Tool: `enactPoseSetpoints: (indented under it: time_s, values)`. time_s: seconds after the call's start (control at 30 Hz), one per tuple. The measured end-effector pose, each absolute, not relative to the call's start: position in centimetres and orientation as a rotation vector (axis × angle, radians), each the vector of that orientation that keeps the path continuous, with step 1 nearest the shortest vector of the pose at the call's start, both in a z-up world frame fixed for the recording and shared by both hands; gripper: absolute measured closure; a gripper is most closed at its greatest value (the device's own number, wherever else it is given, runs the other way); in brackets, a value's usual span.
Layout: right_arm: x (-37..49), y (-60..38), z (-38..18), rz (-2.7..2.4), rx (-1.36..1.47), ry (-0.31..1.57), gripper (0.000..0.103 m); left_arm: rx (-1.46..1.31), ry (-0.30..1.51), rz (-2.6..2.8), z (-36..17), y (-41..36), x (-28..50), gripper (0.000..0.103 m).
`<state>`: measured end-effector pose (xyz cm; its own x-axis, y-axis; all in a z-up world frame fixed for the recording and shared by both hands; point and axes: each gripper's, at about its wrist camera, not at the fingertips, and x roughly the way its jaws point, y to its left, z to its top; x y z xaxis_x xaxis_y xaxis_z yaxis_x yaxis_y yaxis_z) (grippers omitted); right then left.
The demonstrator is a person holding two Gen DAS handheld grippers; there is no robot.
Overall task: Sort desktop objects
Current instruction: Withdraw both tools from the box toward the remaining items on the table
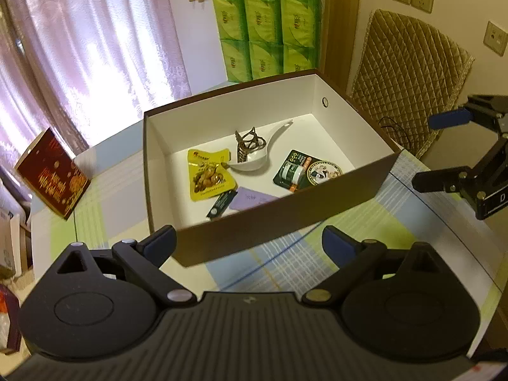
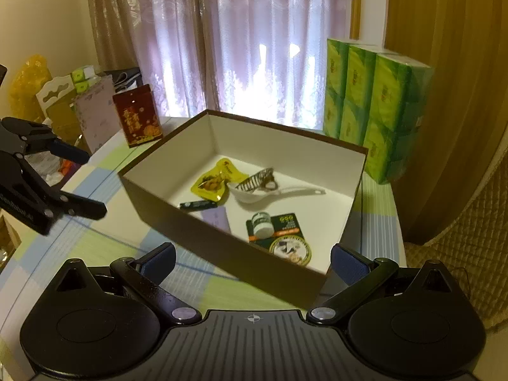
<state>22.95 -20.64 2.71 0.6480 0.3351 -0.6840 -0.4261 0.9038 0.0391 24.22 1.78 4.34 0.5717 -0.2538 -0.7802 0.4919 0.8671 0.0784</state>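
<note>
Both your left tool (image 1: 247, 243) and right tool (image 2: 252, 262) hang released and empty in front of the brown box (image 1: 285, 222), which sits mid-desk (image 1: 285, 263) with the sorted things already inside: a crinkly yellow snack pouch (image 1: 209, 174) at 9 o'clock, a glossy white ceramic spoon (image 1: 254, 158) under a spiky hair claw (image 1: 246, 146) at 12, a blister card (image 1: 293, 168) at 3. Judging by the bare checked cloth, little remains; if you regrasp anything, pinch flat packets by an edge.

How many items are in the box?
7: snack pack, spoon, hair clip, battery, purple card, green pack, round badge. Near wall may hide more.
</note>
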Motion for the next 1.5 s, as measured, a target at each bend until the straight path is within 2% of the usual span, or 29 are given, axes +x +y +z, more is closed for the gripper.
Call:
enactPoseSetpoints:
  time_s: [0.3,0.87,1.23,1.5]
  values:
    - [19.3,-21.2,2.3,0.437,-0.053,0.742,0.002,0.217,0.841,-0.401,4.7,4.9,19.4,0.004]
    - [15.0,-19.4,-3.2,0.451,-0.026,0.885,0.002,0.075,0.878,-0.257,-0.1,10.5,11.2,0.004]
    - [13.0,-16.7,-6.7,0.470,-0.135,0.951,0.002,-0.048,0.964,-0.192,-3.5,12.4,9.2,0.004]
    - [12.8,-14.9,-8.5,0.491,-0.186,0.970,0.002,-0.002,0.950,-0.162,-3.8,13.1,9.3,0.005]
